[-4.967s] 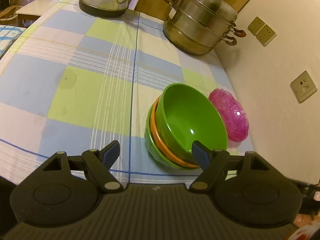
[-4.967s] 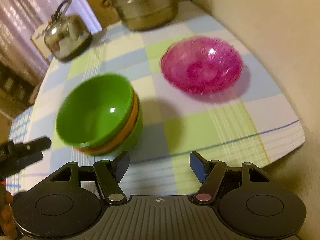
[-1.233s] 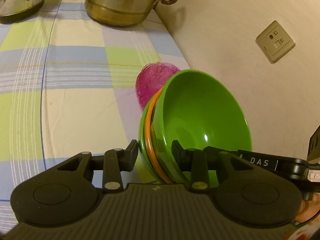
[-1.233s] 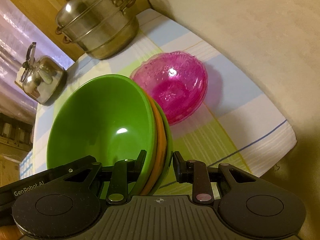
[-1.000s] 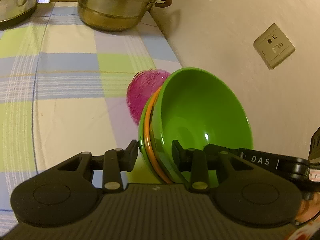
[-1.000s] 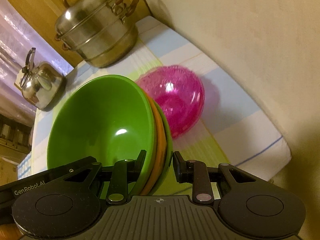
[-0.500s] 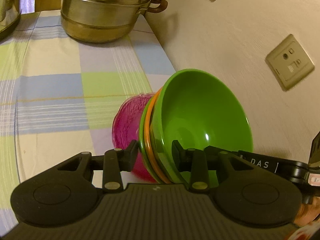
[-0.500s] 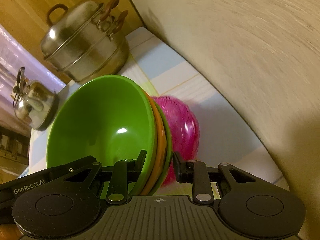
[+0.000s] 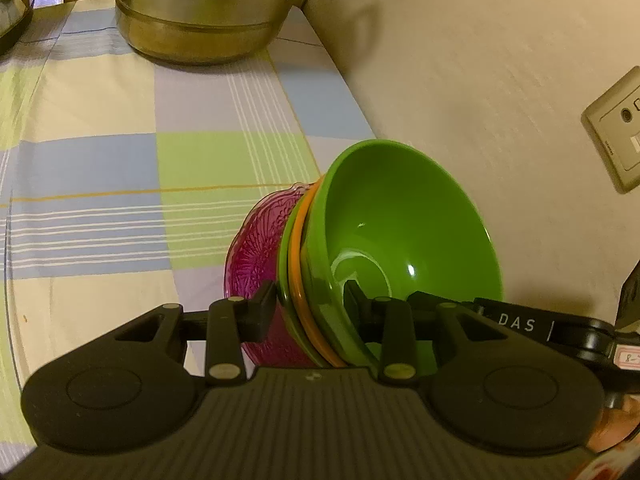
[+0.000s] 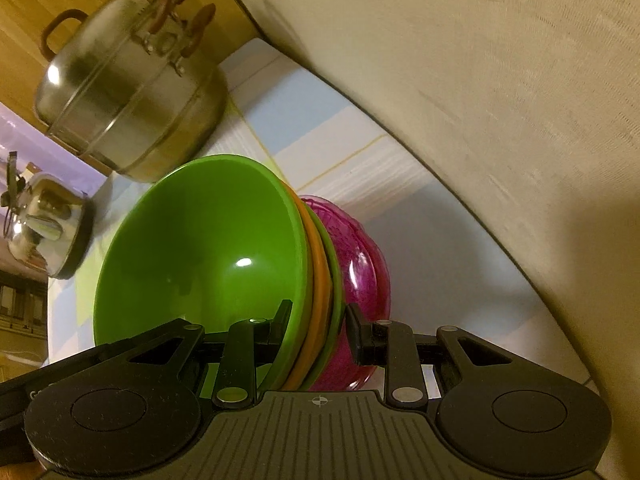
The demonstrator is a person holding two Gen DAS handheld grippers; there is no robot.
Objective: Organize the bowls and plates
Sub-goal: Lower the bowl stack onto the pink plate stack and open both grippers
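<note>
Clamping opposite rims of the light, stiff, slick nested bowls [image 9: 400, 232], left hand-held gripper [image 9: 310, 304] and right hand-held gripper [image 10: 318, 322] hold them over the fragile-looking pink bowl [image 10: 356, 256]

We see a steel steamer pot [image 9: 208, 16] at the far end of the counter [image 9: 100, 168], on a checked cloth. Kettle [image 10: 44, 228] sits far left. Wall [image 9: 500, 80] runs along the right, carrying a socket [image 9: 616, 128].

Tilted green-orange-green bowl stack [image 9: 400, 240] against pink bowl [image 9: 256, 252]
</note>
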